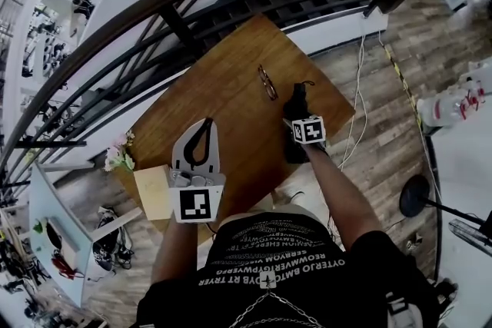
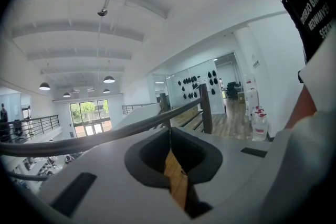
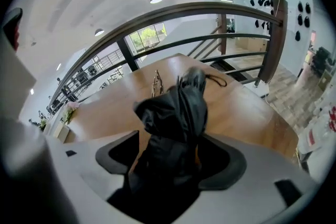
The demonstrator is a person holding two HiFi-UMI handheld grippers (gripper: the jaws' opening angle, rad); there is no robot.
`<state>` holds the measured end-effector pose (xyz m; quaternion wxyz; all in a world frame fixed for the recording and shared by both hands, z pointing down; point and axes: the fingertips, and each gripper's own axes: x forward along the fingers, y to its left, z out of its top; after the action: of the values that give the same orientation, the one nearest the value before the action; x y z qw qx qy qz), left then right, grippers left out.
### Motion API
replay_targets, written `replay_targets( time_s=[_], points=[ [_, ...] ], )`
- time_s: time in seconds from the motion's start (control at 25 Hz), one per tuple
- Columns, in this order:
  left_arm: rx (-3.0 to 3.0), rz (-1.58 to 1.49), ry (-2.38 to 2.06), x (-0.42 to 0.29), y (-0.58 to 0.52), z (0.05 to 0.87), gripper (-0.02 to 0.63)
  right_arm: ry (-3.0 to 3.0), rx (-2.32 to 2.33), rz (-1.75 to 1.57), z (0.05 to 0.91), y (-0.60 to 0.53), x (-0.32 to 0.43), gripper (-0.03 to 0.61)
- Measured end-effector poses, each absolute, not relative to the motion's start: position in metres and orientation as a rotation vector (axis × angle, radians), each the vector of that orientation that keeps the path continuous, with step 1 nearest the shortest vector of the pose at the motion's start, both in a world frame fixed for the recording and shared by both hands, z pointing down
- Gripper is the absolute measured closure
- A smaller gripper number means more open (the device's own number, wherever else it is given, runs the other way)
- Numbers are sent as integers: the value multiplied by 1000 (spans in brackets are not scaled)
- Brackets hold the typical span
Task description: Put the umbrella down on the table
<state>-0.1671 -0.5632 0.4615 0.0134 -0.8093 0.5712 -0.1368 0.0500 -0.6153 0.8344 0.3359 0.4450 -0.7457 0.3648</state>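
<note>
Folded black umbrella (image 3: 178, 107) on the wooden table (image 1: 223, 100), right claw (image 3: 173, 157) spread open around its near end, left claw (image 2: 169, 139) closed and empty, near left

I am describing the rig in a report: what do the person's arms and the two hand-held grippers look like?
The left hand-held gripper and the right hand-held gripper have light grey bodies with dark grey curved pads. Each carries a white cube with black square markers. The person wears a black short-sleeved T-shirt with white lettering; the forearms are bare. No cables show on the grippers.
</note>
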Motion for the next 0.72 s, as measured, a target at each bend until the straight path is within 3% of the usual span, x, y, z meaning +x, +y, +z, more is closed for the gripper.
replay_targets(
  time_s=[0.32,0.6,0.72],
  points=[
    [-2526,-399,1779,-165,-560,456,583,-1974,1155,898,813,-610,59,241],
    [-2533,-342,1747,-149,-552,442,583,-2177,1237,713,735,-603,73,242],
    [-2528,-327,1736,-141,-546,435,583,-2280,1273,647,694,-599,71,313]
  ],
)
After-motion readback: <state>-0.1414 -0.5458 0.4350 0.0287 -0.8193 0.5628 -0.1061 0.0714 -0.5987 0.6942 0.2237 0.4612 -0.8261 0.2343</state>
